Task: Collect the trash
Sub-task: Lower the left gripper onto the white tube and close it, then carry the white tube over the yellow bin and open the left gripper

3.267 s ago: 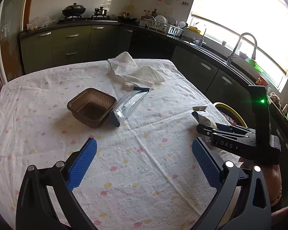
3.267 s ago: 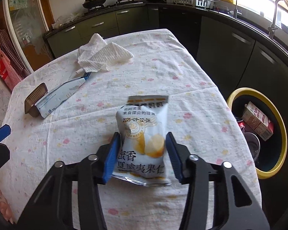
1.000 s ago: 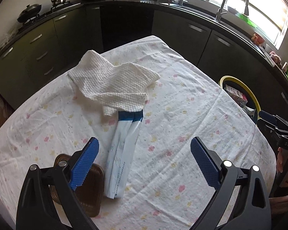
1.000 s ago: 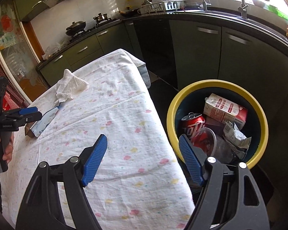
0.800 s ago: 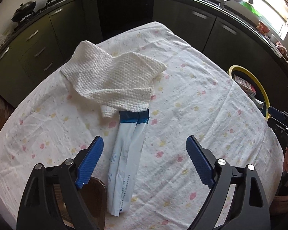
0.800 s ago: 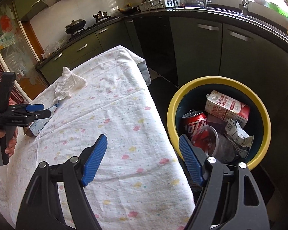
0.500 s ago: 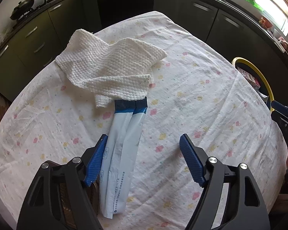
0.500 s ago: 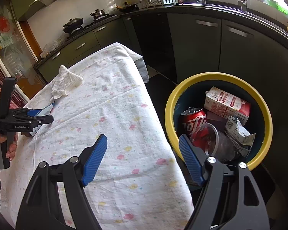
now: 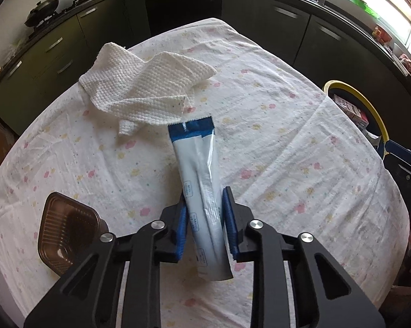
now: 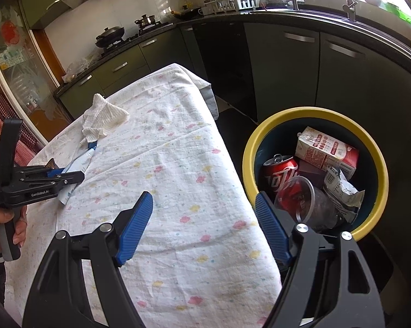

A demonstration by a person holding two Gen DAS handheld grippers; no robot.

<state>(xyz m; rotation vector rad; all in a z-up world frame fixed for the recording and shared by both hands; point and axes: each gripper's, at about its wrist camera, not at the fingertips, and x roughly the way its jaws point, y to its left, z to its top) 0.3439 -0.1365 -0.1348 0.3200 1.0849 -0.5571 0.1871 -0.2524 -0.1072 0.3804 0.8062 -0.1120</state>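
Left tool (image 9: pixel 204 213) just closed, pinching white-blue wrapper (image 9: pixel 200 169), right tool (image 10: pixel 202 227) spread beside bin (image 10: pixel 312 114).

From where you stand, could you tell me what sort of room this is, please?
It looks like a home kitchen: a wok on the stove, a dish rack by the sink tap, and dark cabinets around a cloth-covered table.

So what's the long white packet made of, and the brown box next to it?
The packet looks like thin glossy plastic film: it shines and creases. The brown box seems see-through ribbed plastic, thin and shiny. I can't be sure of either.
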